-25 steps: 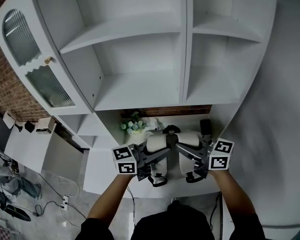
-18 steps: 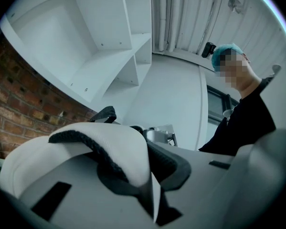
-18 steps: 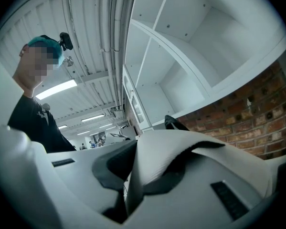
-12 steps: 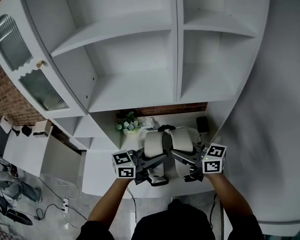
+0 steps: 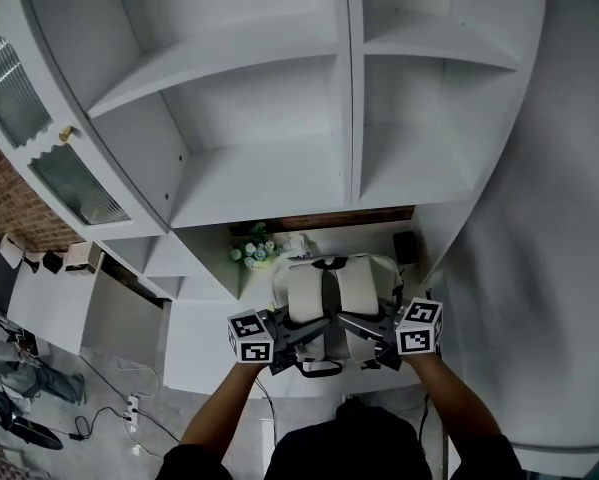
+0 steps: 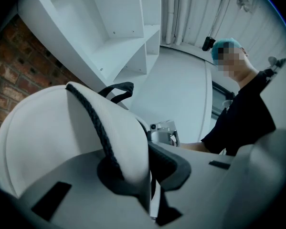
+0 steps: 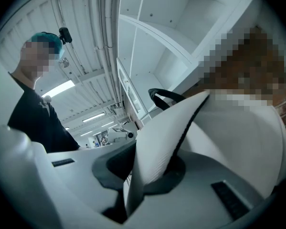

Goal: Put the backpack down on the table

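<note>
The white backpack (image 5: 329,293) hangs lower over the desk (image 5: 204,343) than a second ago, just below the shelves (image 5: 269,173). The left hand-held gripper (image 5: 301,334) and right hand-held gripper (image 5: 367,330) stay clamped on its padded shoulder straps, one each, and have drawn slightly closer together.

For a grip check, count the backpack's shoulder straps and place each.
2. The left strap is clamped in the left gripper, the right strap in the right gripper. None seems hidden.
</note>
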Available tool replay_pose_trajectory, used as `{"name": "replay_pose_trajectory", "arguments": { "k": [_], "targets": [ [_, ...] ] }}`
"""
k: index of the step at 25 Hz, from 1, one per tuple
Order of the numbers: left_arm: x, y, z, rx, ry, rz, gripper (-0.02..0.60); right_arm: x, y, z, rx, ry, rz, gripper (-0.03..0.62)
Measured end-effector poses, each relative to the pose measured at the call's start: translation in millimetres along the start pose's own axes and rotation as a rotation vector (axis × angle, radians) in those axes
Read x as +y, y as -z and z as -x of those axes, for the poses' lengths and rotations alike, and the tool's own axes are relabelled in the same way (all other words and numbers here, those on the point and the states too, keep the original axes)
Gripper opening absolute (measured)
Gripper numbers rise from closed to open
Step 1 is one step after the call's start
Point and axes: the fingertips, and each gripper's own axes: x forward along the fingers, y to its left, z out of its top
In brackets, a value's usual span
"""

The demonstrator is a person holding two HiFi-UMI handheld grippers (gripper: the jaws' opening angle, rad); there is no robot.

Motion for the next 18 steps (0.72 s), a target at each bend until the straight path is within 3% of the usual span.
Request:
{"name": "replay_pose_trajectory", "arguments": {
  "k": [7,18],
  "targets": [
    [19,19,-6,0.003,0.001,0.041,0.058,-25,24,0,0.046,0.033,-0.004,0.051],
    [55,44,-13,0.016,-0.083,0.074,0.059,-64,50,-2,0.086,0.042,-0.033,0.057]
  ]
}}
